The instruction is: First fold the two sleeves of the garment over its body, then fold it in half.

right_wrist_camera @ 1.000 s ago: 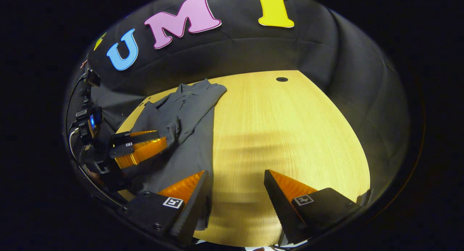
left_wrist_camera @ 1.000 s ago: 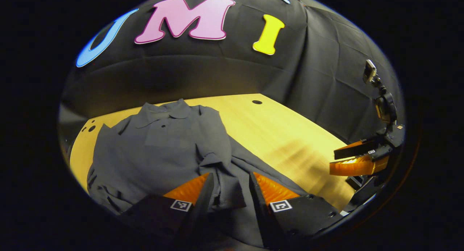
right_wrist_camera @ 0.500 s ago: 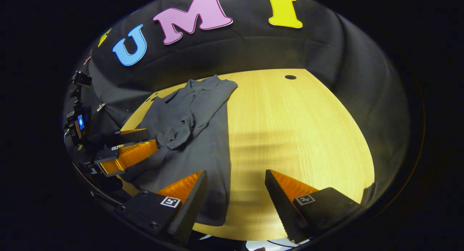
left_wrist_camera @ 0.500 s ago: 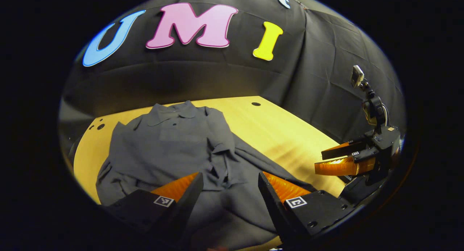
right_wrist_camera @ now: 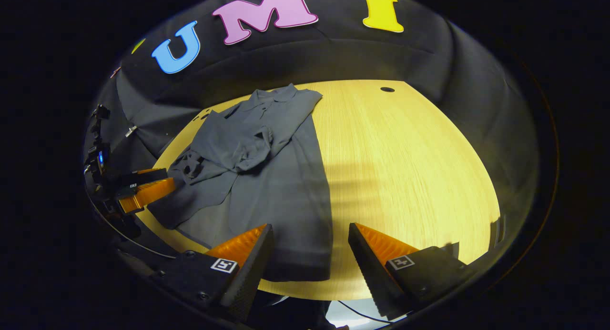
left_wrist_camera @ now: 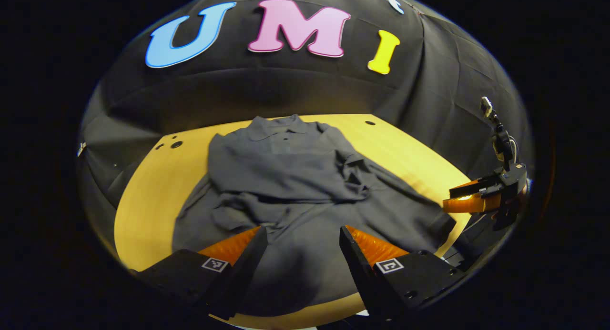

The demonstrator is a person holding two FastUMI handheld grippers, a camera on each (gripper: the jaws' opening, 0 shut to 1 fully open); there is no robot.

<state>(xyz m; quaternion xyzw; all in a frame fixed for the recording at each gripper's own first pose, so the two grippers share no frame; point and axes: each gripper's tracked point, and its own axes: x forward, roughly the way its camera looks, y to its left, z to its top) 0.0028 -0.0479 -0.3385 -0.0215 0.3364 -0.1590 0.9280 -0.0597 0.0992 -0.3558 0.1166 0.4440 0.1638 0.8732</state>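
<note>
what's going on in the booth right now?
A person is folding a grey shirt on the wooden table with two hand-held grippers. Both sleeves already lie across the body. The left hand-held gripper and right hand-held gripper hover open near the hem, holding nothing; the half fold isn't done.

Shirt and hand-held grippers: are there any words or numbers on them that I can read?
Shirt: no words or numbers.
Left hand-held gripper: black-and-white square marks, patterns, not words.
Right hand-held gripper: the same kind of patterns, nothing to read.
</note>
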